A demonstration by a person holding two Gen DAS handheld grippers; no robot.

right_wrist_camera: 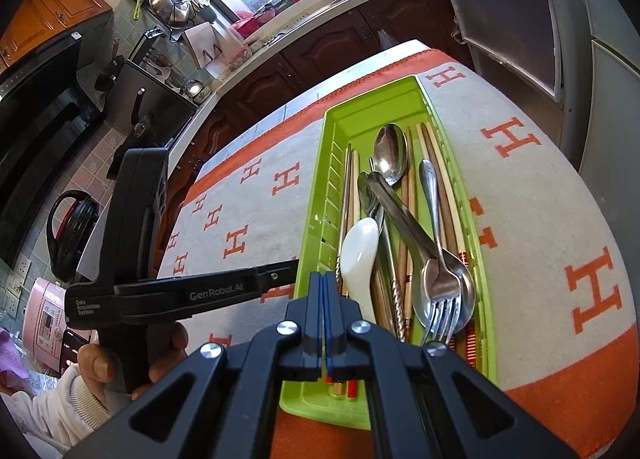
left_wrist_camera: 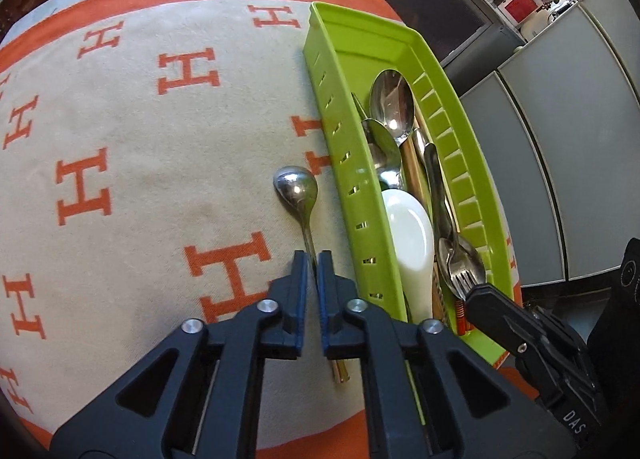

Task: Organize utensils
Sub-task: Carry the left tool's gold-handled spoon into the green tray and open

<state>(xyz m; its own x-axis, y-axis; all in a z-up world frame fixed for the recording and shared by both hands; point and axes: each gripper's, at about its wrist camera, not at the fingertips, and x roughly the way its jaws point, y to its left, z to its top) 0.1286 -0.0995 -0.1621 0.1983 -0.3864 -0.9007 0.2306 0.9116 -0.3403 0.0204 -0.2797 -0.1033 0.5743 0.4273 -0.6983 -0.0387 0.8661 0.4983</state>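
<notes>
The left gripper (left_wrist_camera: 313, 259) has its fingers narrowed around the thin handle of a small round-bowled steel spoon (left_wrist_camera: 296, 187), which lies on the cream cloth with orange H letters (left_wrist_camera: 140, 163) over the counter — just beside the long lime-green plastic tray (left_wrist_camera: 344, 155). The right gripper (right_wrist_camera: 325, 279) hangs at the tray's near end with its fingers pressed together on nothing — before it lie a white ceramic spoon (right_wrist_camera: 360, 251), steel spoons, a steel fork (right_wrist_camera: 440, 299) and wooden chopsticks (right_wrist_camera: 442, 187).
</notes>
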